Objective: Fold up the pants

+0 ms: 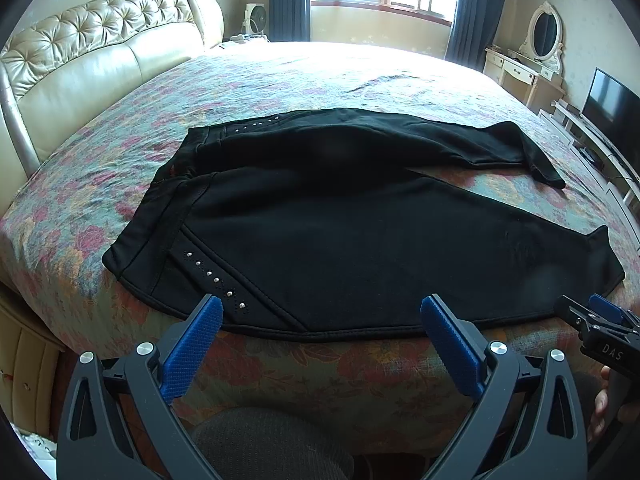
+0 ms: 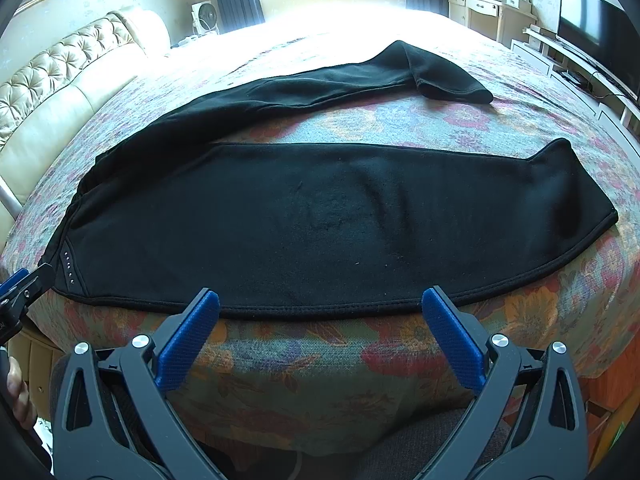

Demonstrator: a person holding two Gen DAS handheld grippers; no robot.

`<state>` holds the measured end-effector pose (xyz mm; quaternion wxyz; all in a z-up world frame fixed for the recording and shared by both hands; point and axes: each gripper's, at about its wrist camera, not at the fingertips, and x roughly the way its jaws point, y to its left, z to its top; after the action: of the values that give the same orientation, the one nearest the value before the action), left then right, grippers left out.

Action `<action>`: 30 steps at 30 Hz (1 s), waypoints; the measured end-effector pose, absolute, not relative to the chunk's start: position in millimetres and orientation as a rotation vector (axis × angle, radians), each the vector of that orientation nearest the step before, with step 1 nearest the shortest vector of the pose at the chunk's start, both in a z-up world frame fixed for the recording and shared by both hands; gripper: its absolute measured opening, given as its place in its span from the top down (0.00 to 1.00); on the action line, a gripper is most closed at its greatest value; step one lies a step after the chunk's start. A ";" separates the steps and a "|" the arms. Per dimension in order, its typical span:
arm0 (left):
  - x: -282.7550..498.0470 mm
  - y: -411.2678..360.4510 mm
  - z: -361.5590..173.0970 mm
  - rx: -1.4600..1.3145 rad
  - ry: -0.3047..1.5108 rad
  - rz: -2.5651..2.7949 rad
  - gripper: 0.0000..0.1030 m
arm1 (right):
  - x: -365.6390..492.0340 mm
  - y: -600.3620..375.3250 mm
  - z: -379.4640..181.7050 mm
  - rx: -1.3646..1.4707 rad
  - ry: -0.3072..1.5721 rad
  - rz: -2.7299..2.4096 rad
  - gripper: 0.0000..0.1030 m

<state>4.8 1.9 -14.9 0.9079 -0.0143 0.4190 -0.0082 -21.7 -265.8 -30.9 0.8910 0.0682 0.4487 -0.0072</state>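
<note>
Black pants [image 1: 320, 224] [image 2: 320, 208] lie spread flat on the floral bedspread [image 1: 280, 76], waistband to the left, both legs running right. Small studs [image 1: 216, 280] line the near hip pocket. The far leg [image 2: 360, 76] angles away from the near leg, leaving a gap of bedspread between them. My left gripper [image 1: 320, 312] hovers open just short of the pants' near edge, by the hip. Open too, my right gripper [image 2: 320, 304] hangs before the near leg's long edge. Each gripper also shows at the edge of the other's view: the right gripper [image 1: 600, 328], the left gripper [image 2: 20, 288].
A tufted cream headboard [image 1: 100, 48] stands at the left. Window, dark curtains and a fan are at the back. A dressing table with an oval mirror [image 1: 544, 36] and a TV [image 2: 592, 28] on a low stand line the right wall. A person's hand [image 1: 604, 404] holds the right gripper.
</note>
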 end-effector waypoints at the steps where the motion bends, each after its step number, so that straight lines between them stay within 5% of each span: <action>1: 4.8 1.8 -14.8 -0.029 0.864 -0.017 0.04 | -22.0 -265.7 -31.2 0.141 0.931 -0.014 0.02; 19: 8.2 2.2 -4.3 -0.043 0.796 -0.138 0.04 | -19.1 -266.2 -37.7 0.153 0.943 -0.010 0.02; 27: 62.6 79.8 28.5 -0.176 0.700 -0.176 0.04 | -6.7 -262.2 -33.4 0.132 0.945 0.004 0.02; 30: 121.4 108.2 15.2 -0.060 0.927 -0.174 0.04 | 3.1 -256.1 -29.7 0.131 0.942 0.022 0.02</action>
<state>121.4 108.2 15.2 0.8905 -0.0290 0.4463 -0.0840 3.1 -256.1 -29.7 0.8889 0.0629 0.4536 0.0105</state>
